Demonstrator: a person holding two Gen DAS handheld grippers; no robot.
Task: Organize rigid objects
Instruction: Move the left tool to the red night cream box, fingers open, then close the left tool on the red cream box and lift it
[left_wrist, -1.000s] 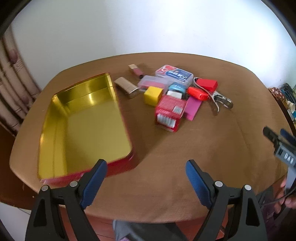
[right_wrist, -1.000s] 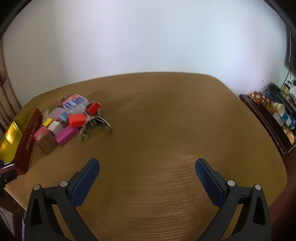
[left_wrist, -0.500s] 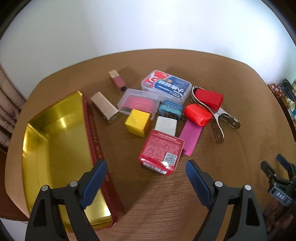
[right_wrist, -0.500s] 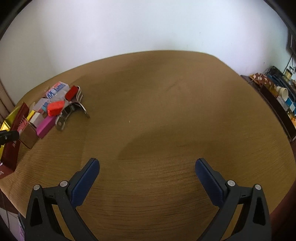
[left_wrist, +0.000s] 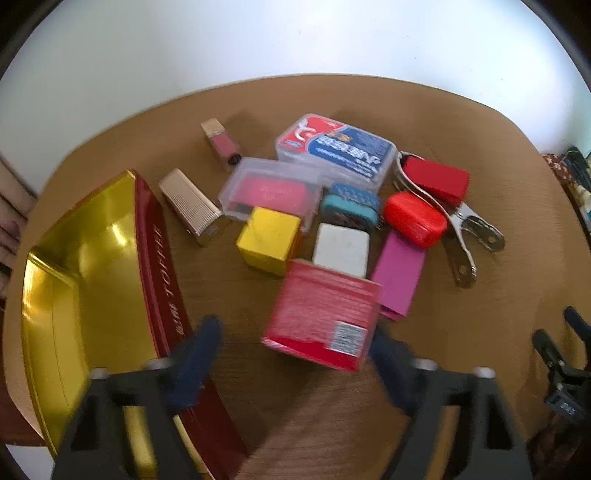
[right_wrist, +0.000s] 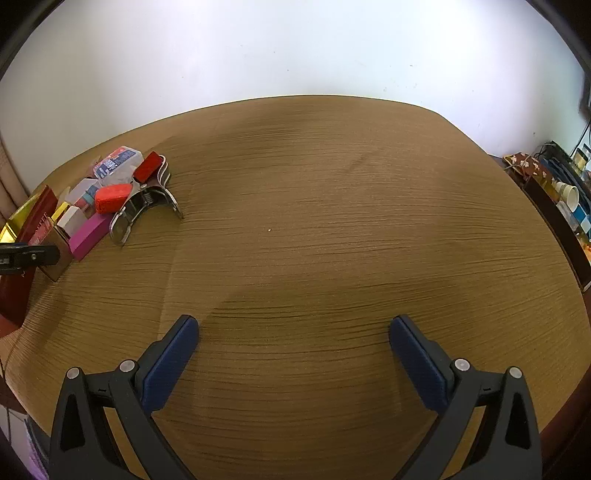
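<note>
A red box (left_wrist: 321, 314) with a white label lies at the near edge of a pile of small things: a yellow cube (left_wrist: 267, 236), a white cube (left_wrist: 341, 247), a magenta block (left_wrist: 399, 277) and a red case (left_wrist: 413, 218). My left gripper (left_wrist: 295, 328) hangs over the red box. Its blurred jaws are closing with the box between them, and the left pad stands clear of the box. A gold tin (left_wrist: 92, 277) with dark red walls lies to the left. My right gripper (right_wrist: 294, 325) stands open above bare table, far right of the pile (right_wrist: 110, 195).
Farther back lie a metal clamp (left_wrist: 461, 221) with red grips, a teal case (left_wrist: 349, 205), two clear plastic boxes (left_wrist: 336, 147), a gold ribbed case (left_wrist: 192, 201) and a pink tube (left_wrist: 221, 142). A cluttered shelf (right_wrist: 561, 192) stands beyond the table's right edge.
My left gripper has come forward and down from over the tin to the pile, and its fingers now straddle the red box, closer together. The right gripper has sunk slightly.
</note>
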